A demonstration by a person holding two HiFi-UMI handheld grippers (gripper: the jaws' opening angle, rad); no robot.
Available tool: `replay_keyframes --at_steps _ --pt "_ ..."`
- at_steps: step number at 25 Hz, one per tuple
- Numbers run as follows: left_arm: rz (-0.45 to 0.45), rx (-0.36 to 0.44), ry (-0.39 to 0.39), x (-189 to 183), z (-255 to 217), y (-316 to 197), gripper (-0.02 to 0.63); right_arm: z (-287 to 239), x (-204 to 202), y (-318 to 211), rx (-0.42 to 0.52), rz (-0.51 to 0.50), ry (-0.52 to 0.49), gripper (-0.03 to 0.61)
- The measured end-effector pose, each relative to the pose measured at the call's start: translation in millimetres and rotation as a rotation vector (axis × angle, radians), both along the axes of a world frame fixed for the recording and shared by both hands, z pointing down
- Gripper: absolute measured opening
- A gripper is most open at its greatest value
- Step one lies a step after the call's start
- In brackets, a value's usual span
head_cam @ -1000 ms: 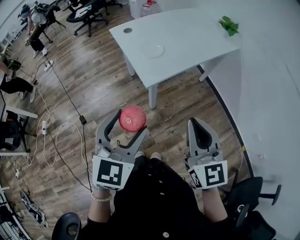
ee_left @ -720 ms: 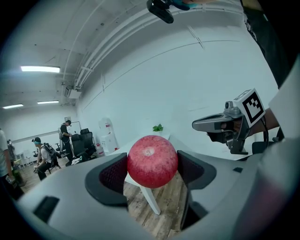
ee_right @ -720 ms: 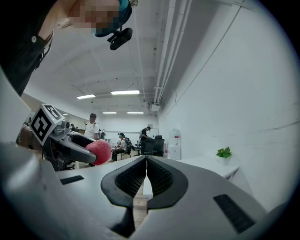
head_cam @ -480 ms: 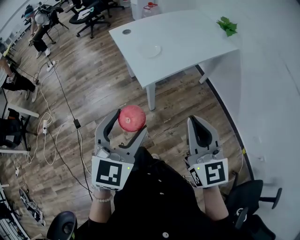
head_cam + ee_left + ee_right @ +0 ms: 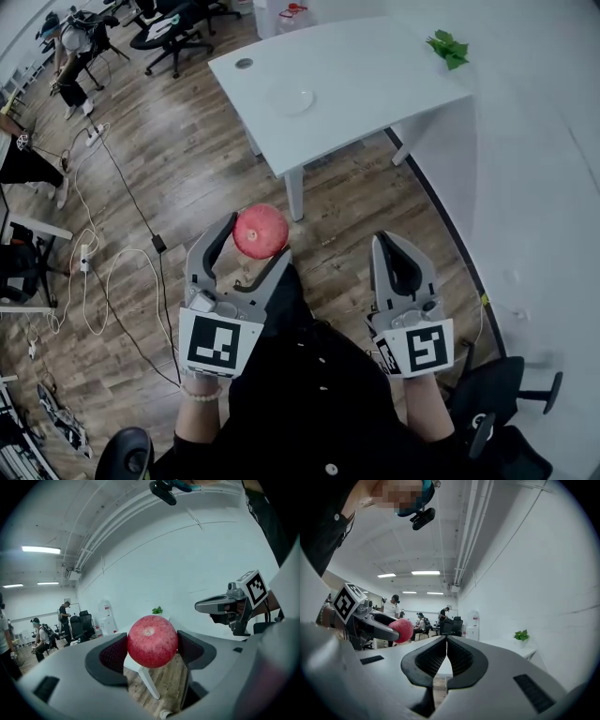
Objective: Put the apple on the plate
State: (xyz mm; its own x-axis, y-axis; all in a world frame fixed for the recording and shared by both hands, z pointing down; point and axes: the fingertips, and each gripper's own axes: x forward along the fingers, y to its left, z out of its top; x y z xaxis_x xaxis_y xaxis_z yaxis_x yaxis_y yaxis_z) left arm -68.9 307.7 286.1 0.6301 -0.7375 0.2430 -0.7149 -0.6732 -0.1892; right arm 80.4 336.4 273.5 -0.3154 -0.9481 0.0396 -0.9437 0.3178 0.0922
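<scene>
Left gripper nudged higher, ribbed pads clamping round speckled red apple, right gripper pinched shut, empty

Grey left gripper and right gripper, black ribbed pads, a white cube of black square markers on each; black buttoned top, pale bead bracelet at the left wrist

Your head view is evenly lit and slightly muted, with the white table at upper centre nearly washed out and straight lines bowing toward the edges. Both gripper views give you black rounded corners and heavy fisheye bending. In the left gripper view, ceiling light strips glow at upper left, the apple is sharp, and the grey foreground nearest the lens is soft.
</scene>
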Motion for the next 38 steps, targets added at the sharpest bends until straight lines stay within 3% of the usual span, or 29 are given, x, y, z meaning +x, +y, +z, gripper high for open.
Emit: replay_keyframes --at_steps 7,38 --pt "0.030 -0.005 0.002 13.5 6.1 -35.3 0.345 9.1 16.1 -31.7 -0.020 0.037 0.003 0.041" --pt "0.091 -0.033 0.003 2.7 8.1 -290.1 0.345 4.6 -0.4 -277.9 -0.056 0.089 0.020 0.041"
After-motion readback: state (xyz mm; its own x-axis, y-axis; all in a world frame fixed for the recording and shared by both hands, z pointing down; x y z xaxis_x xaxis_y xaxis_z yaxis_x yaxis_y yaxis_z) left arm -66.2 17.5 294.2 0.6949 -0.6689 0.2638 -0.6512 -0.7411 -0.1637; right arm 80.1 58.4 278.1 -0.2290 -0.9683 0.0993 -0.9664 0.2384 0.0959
